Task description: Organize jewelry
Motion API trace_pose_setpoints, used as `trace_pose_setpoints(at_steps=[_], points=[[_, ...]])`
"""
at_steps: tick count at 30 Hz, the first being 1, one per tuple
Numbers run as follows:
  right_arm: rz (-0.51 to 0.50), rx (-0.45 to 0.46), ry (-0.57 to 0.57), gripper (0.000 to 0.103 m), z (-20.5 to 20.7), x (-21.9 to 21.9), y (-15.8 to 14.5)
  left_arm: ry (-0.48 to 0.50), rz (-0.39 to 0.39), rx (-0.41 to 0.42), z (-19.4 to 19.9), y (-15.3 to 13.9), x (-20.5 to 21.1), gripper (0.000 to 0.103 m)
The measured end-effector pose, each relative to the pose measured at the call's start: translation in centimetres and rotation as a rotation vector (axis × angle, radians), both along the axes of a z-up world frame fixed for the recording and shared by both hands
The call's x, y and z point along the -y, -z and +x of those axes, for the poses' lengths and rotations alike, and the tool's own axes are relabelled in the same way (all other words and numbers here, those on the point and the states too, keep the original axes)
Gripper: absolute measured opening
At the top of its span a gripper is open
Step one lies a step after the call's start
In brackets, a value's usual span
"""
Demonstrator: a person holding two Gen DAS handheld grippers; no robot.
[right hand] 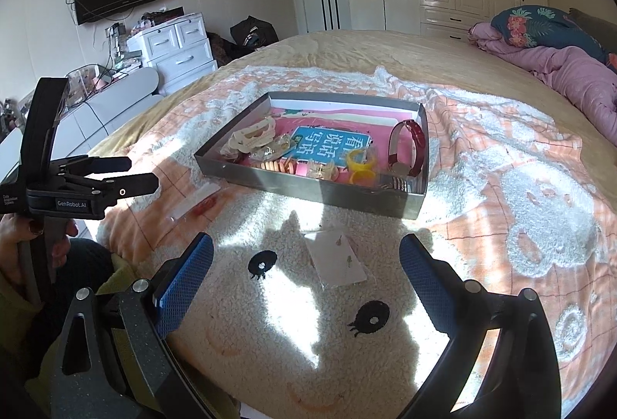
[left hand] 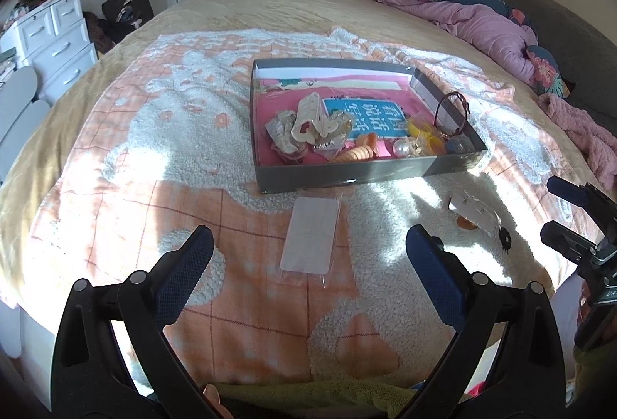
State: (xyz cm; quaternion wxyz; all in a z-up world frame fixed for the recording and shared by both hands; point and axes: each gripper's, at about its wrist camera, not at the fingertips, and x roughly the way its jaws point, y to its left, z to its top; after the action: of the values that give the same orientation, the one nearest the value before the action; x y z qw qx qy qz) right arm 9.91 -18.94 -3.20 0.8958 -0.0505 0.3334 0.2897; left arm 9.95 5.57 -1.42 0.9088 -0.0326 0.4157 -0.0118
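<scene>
- The left gripper (left hand: 308, 245) hovered spread and empty over the blanket (left hand: 193, 211); between its fingers lay a clear sleeve (left hand: 310, 234).
- The right gripper (right hand: 306, 257) was likewise spread, holding nothing, above a small earring card (right hand: 339, 261).
- Further on, a grey tray (left hand: 347, 176) sat on the bed, lined with a pink and blue sheet.
- In the tray: cream hair clips (left hand: 310, 118), an orange spiral tie (left hand: 356, 153), a pearl (left hand: 401, 148), yellow rings (right hand: 362, 164) and, against its right wall, a red watch (right hand: 408, 145).
</scene>
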Motion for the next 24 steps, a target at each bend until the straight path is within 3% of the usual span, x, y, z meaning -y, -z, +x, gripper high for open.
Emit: trace_pose_setpoints(at_steps=[6, 11, 18, 24], points=[[-0.032, -0.048, 0.000, 0.096, 1.1, -0.5, 2.5, -0.002, -0.055, -0.113, 1.6, 3.2, -0.5, 0.093], [-0.064, -0.085, -0.006, 0.096, 2.5, -1.0, 4.6, -0.011, -0.138, -0.159, 3.3, 4.8, -0.9, 0.093], [-0.072, -0.163, -0.013, 0.096, 5.4, -1.3, 7.3, -0.022, -0.155, -0.194, 4.9, 6.2, -0.9, 0.093], [-0.069, -0.166, -0.024, 0.073, 7.0, -1.6, 8.0, -0.030, -0.161, -0.199, 5.7, 6.7, -1.0, 0.093]])
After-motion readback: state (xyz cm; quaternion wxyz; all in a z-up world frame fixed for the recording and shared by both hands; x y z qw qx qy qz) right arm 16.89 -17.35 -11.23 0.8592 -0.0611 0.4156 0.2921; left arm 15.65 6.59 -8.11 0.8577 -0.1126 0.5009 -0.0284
